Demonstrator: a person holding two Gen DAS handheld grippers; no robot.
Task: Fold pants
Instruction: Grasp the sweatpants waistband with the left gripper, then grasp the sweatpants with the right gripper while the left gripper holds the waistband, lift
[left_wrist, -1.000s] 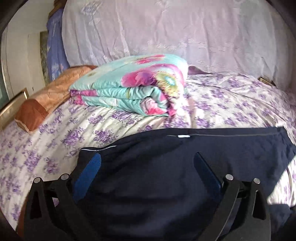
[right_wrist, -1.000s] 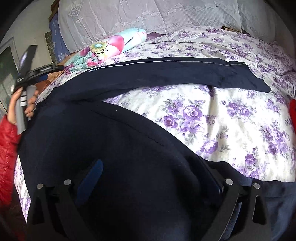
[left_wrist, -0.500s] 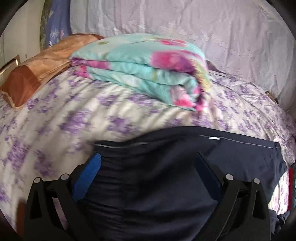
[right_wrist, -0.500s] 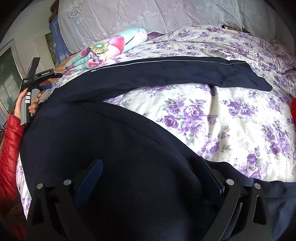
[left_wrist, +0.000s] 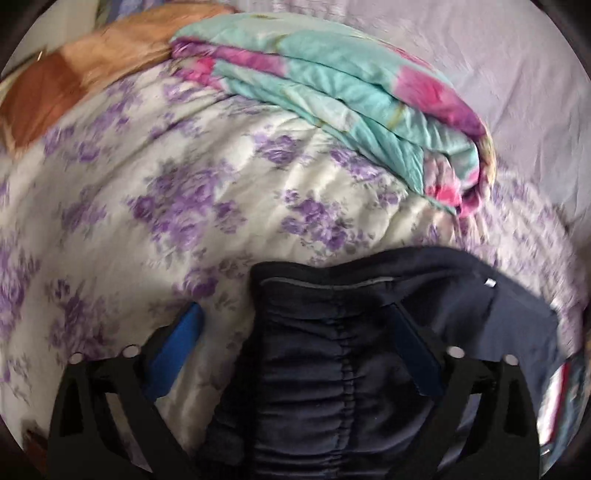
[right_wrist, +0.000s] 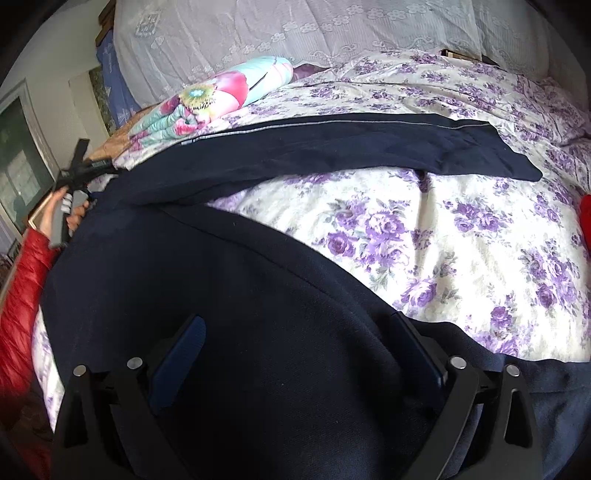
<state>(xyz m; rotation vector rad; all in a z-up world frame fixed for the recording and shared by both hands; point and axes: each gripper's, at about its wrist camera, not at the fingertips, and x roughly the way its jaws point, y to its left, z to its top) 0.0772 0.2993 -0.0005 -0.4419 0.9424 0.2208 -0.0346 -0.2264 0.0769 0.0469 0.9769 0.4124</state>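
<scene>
Left wrist view: left gripper (left_wrist: 295, 332) fingers spread, pinching nothing; gathered waistband of navy pants (left_wrist: 343, 332) lies between them, lower centre, on the floral bedspread (left_wrist: 166, 192).
Right wrist view: right gripper (right_wrist: 295, 347) fingers spread over dark fabric, lower centre.
Key relation: 2 legs splay; far leg's long axis runs left-right across upper frame, beyond both grippers.

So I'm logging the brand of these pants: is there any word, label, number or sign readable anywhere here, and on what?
None can be read.
Small white tag on the pants, by the side stripe: too small and blurred to read.
The same tag in the right wrist view: too small.
Quilt, bedspread, pillow: patterns only, no text.
</scene>
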